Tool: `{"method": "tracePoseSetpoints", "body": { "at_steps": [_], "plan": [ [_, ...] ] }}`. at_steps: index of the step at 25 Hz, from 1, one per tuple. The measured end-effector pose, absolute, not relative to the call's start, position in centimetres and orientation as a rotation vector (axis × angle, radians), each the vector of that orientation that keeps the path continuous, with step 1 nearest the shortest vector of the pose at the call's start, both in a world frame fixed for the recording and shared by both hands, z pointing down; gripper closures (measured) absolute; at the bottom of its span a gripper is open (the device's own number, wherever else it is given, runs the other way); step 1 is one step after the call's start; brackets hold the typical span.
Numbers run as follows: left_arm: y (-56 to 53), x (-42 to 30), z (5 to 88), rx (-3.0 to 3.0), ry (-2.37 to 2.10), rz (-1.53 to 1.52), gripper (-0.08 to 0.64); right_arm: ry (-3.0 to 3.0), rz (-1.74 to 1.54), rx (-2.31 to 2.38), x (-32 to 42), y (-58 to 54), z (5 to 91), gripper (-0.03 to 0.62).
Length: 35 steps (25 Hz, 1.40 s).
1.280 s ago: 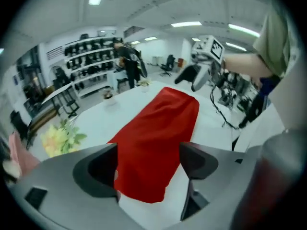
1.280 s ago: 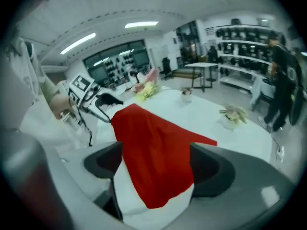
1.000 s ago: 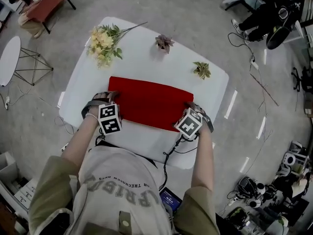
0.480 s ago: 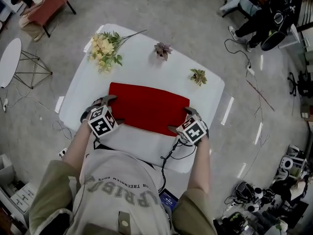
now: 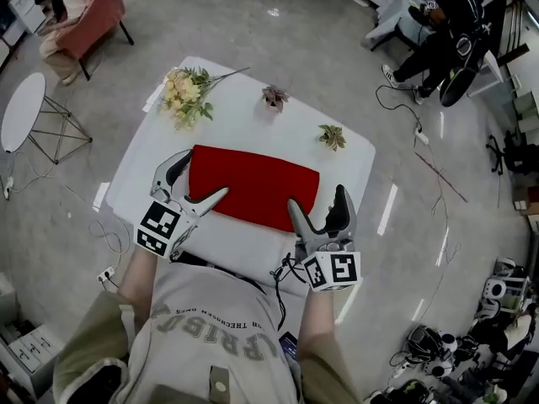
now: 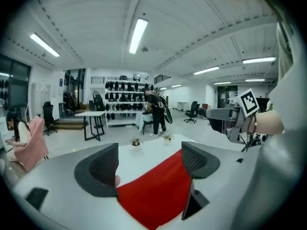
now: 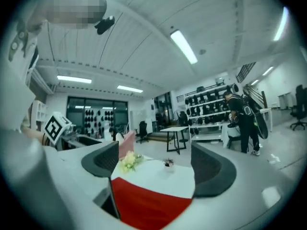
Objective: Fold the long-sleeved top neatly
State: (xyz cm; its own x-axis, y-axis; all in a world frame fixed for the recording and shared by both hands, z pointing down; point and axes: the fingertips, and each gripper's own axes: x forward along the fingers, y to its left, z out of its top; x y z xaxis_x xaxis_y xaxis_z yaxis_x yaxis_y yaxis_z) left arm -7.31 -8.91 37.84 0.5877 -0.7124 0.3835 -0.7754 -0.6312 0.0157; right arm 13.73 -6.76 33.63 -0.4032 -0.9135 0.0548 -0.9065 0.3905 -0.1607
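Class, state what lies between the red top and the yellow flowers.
Only bare white table separates red top from yellow flowers; head view shows it.

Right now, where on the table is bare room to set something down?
Bare: the near strip between the red top and the table edge. Crowded: the far edge, with flowers, a purple plant and a green plant.

The grey, shiny floor [image 5: 278, 49] carries a pink chair [image 5: 93, 7] in the upper left corner of the head view and a round white side table [image 5: 18, 112] at the left edge, with the white desk [image 5: 244, 129] in the middle. Long ceiling lamps [image 6: 138, 35] light the hall, and a rack [image 6: 125, 86] of dark items stands on the far wall.
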Motion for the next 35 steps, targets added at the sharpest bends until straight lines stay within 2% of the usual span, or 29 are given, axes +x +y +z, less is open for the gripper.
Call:
{"method": "tracePoseSetpoints", "body": {
  "at_steps": [4, 5, 6, 7, 8, 10, 11, 13, 15, 18, 21, 35],
  "plan": [
    [-8.2, -6.3, 34.5, 2.667, -1.453, 0.367, 0.151, 2.434, -0.205, -1.754, 12.5, -5.4, 31.1, 0.134],
    [-7.9, -6.4, 33.9, 2.66, -1.48, 0.322, 0.173, 2.436, -0.176, -1.772, 11.9, -5.1, 30.8, 0.151],
    [-7.6, -6.5, 33.4, 2.645, -1.502, 0.273, 0.238, 2.443, -0.146, -1.788, 11.3, -4.7, 30.6, 0.2],
    [-7.2, -6.6, 32.9, 2.631, -1.519, 0.227, 0.322, 2.452, -0.119, -1.802, 10.9, -4.4, 30.3, 0.278],
    [-6.9, -6.6, 32.5, 2.624, -1.528, 0.191, 0.359, 2.461, -0.099, -1.812, 10.5, -4.0, 30.0, 0.331],
    [-6.5, -6.5, 32.0, 2.626, -1.536, 0.166, 0.395, 2.476, -0.069, -1.823, 9.8, -3.5, 29.5, 0.347],
    [-6.3, -6.5, 31.9, 2.628, -1.542, 0.166, 0.415, 2.479, -0.057, -1.829, 9.5, -3.3, 29.3, 0.406],
    [-5.9, -6.4, 31.6, 2.629, -1.557, 0.157, 0.456, 2.483, -0.031, -1.849, 9.2, -2.9, 29.0, 0.422],
    [-5.6, -6.2, 31.1, 2.63, -1.57, 0.136, 0.488, 2.477, 0.01, -1.886, 9.2, -2.5, 28.8, 0.51],
    [-5.4, -6.2, 30.9, 2.628, -1.583, 0.108, 0.529, 2.468, 0.069, -1.927, 9.1, -2.2, 28.5, 0.589],
    [-5.1, -6.3, 30.9, 2.633, -1.568, 0.066, 0.548, 2.464, 0.105, -1.926, 8.7, -2.0, 28.0, 0.591],
    [-5.6, -6.0, 29.0, 2.72, -1.546, 0.002, 0.548, 2.444, 0.237, -1.906, 8.1, -1.9, 25.6, 0.591]
  ]
}}
